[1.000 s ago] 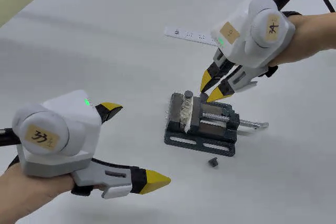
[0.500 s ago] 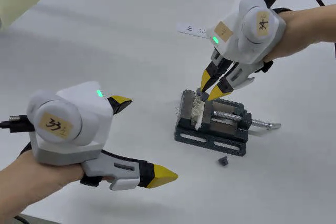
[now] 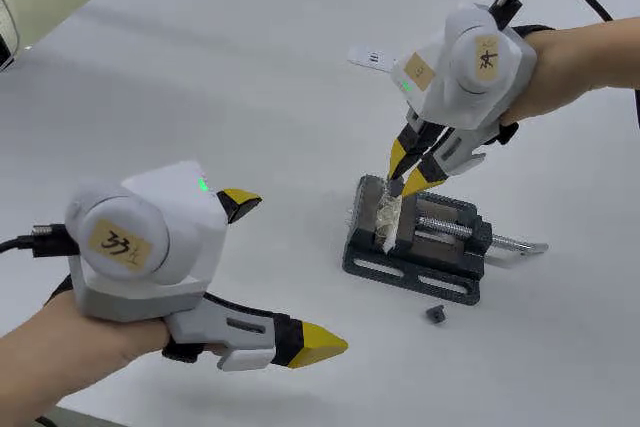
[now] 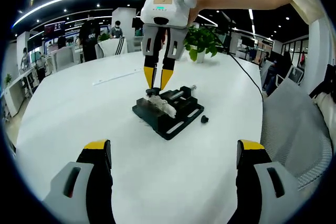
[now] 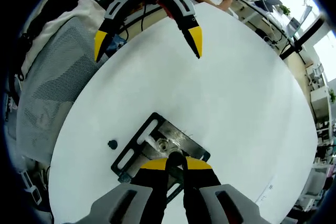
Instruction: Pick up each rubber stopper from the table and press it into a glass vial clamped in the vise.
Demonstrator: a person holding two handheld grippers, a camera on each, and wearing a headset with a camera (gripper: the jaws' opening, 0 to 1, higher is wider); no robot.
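The right gripper [image 3: 405,185] points down over the vise [image 3: 420,252], its jaws drawn almost together; in the right gripper view its yellow tips [image 5: 176,162] pinch a dark stopper [image 5: 176,158] between them, right above the clamped glass. The vial [image 3: 386,215] stands upright between the vise jaws, pale and clear, and the gripper's tips sit at its top end; whether the stopper is already seated in the mouth cannot be told. The vise rests flat on the white table [image 3: 250,77], its screw handle sticking out to the side away from the left gripper. A second stopper [image 3: 435,314] lies loose on the table just beside the vise base, apart from both grippers. The left gripper [image 3: 290,272] hovers well clear of the vise, nearer the person, its jaws spread wide and holding nothing; in its own view the tips frame the vise and the right gripper beyond.
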